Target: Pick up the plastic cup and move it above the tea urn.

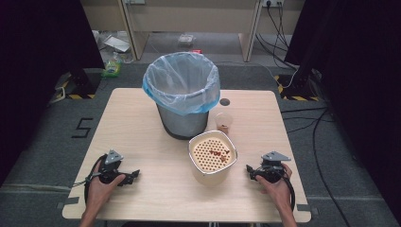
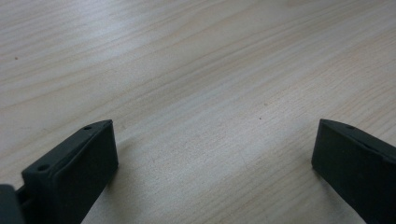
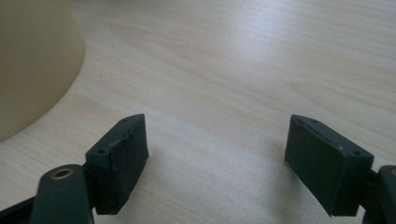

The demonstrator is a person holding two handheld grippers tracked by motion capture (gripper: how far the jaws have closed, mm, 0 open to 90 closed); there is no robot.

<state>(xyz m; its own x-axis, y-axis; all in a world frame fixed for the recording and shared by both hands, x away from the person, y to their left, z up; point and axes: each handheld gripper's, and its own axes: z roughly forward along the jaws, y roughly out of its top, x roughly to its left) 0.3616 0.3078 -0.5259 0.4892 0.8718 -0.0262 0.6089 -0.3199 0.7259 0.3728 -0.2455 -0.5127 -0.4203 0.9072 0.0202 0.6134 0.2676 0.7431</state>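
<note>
Cream container (image 3: pixel 32 65) beside the right tool's (image 3: pixel 215 158) spread jaws, brown bits (image 1: pixel 218 153) inside from above.

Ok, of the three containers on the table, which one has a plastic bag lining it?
The grey trash bin at the table's far middle: a pale blue bag is folded over its rim. The cream perforated-top container and the small cup have none.

Matt pale wood-grain table (image 2: pixel 196 84)

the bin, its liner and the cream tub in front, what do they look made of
Bin: looks like grey metal, dull sheen, though plastic is possible. Liner: thin translucent bluish plastic film, crinkled and folded over the rim. Cream tub: probably matte plastic, smooth walls, with a perforated insert.
</note>
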